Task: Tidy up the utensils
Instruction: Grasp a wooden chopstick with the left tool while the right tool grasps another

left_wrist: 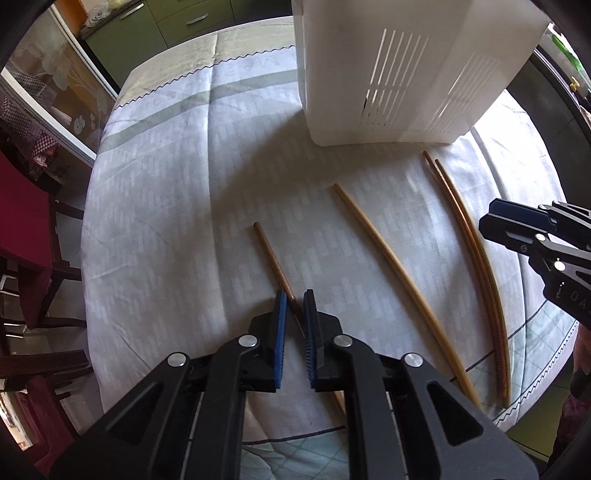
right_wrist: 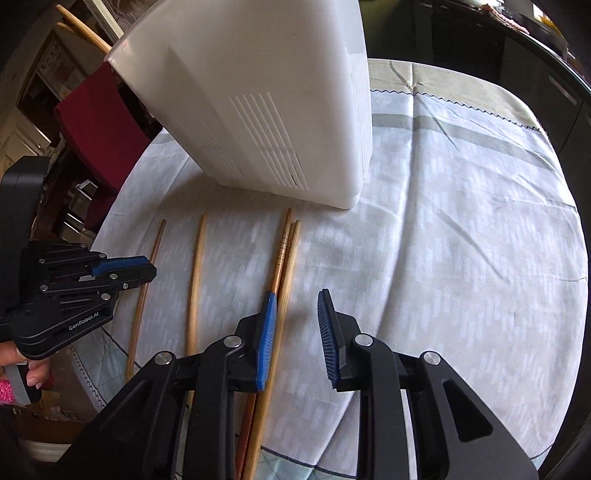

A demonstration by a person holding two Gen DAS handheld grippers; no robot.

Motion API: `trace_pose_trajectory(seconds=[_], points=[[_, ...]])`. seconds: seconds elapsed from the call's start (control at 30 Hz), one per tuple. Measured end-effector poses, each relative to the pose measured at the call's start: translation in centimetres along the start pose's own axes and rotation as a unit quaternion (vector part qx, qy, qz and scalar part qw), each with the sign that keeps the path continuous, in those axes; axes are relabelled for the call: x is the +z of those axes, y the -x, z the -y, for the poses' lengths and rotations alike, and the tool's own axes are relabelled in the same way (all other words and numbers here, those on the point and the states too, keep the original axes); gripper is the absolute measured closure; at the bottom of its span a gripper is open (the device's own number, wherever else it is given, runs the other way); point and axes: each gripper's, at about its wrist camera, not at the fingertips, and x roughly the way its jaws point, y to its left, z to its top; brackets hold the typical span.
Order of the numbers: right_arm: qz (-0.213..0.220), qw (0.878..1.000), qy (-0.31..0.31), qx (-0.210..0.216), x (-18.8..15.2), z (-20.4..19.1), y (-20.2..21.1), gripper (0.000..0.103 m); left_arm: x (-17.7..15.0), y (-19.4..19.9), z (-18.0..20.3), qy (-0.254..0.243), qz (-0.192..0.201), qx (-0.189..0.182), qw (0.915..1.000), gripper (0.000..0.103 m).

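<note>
**Left gripper closing on a chopstick, right one lining up on the pair**

Left gripper [left_wrist: 294, 306] is pointing steeply down at the table, its blue pads drawn nearly together around the leftmost chopstick [left_wrist: 271, 258]. The stick is running up between the jaws; they look clamped on it, or all but.

Right gripper [right_wrist: 297, 314] is hanging partly open, holding nothing. The paired chopsticks [right_wrist: 286, 254] are lying side by side under its left pad rather than centred in the gap, so the jaws would, I judge, need shifting left before closing.

A single pale chopstick [left_wrist: 384, 243] is lying between the gripped one and the pair, apart from both. All four are resting on the white patterned tablecloth [left_wrist: 166, 206], tips toward the white slotted utensil holder [left_wrist: 388, 74], which is standing just beyond them. In the right wrist view, stick ends [right_wrist: 83, 26] are already poking out of its top.

Handling, as judged: thin wooden sticks, light, stiff, smooth and round, so likely to roll or pivot in a pinch. Taking hold near the middle should be keeping them from tipping; the ribbed pads should be helping. The pair may be splitting if grabbed off-centre.
</note>
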Motion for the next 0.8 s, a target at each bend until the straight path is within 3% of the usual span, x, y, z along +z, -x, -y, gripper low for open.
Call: trace_pose_trajectory(seconds=[0.47,0.63,0.8], points=[[-0.035,0.997,0.044,-0.062,1.2,-4.9,-3.1,0.087,-0.1,0.0,0.1,-0.005,0.002,-0.003,1.0000,0.095],[-0.035,0.995,0.048,-0.079,1.5,-5.6,-3.9,0.091,0.4,-0.3,-1.1,0.018,-0.008,-0.001,0.9998,0.078],[-0.029,0.995,0.045,-0.079,1.9,-6.1,-4.6,0.095,0.9,-0.6,-1.8,0.027,-0.015,-0.007,0.9995,0.078]])
